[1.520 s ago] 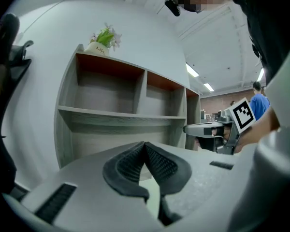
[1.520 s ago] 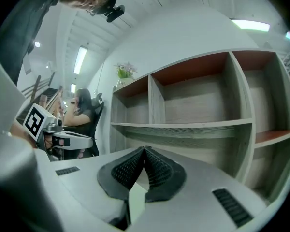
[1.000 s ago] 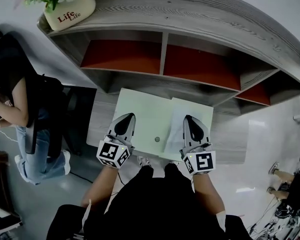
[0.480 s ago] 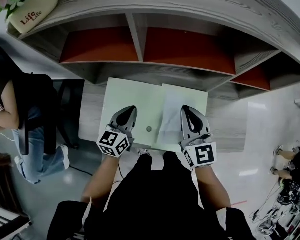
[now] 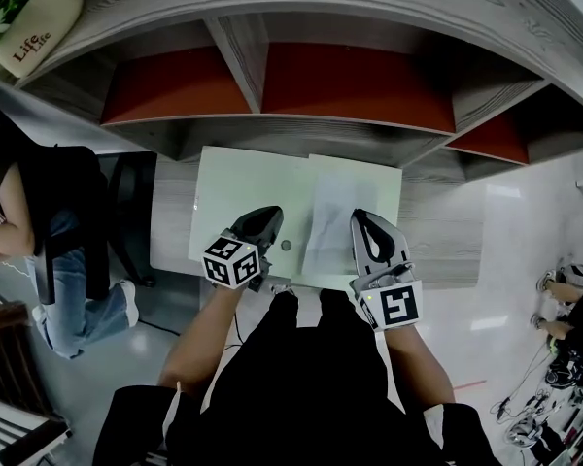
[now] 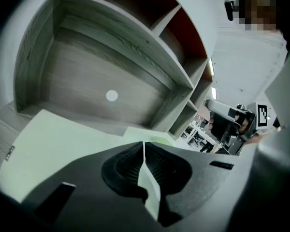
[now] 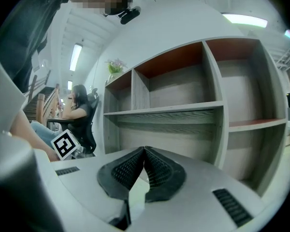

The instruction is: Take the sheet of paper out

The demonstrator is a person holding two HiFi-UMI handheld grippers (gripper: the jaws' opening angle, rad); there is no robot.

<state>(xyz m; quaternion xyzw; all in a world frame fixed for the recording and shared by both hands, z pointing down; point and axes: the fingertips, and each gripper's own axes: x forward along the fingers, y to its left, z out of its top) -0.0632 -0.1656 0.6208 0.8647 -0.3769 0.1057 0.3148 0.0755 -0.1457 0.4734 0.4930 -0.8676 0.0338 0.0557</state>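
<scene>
A white sheet of paper (image 5: 332, 207) lies on the right half of a pale green folder (image 5: 238, 187) on the grey desk, below the shelves. A small round button (image 5: 286, 246) sits near the folder's front edge. My left gripper (image 5: 265, 216) hangs low over the folder, just left of the button. Its jaws are shut with nothing between them (image 6: 144, 146), and the green folder (image 6: 53, 144) lies beneath. My right gripper (image 5: 362, 219) is at the sheet's right edge, also shut and holding nothing (image 7: 144, 151). I cannot tell whether it touches the sheet.
A wooden shelf unit (image 5: 350, 76) with red-backed compartments rises right behind the desk. A flower pot (image 5: 29, 27) stands on its top at the left. A person (image 5: 39, 221) sits on a chair left of the desk. Grey floor lies to the right.
My left gripper has sunk toward the folder, rolled and shifted right, nearer the button. My right gripper has drifted a little. Both have stayed shut.
</scene>
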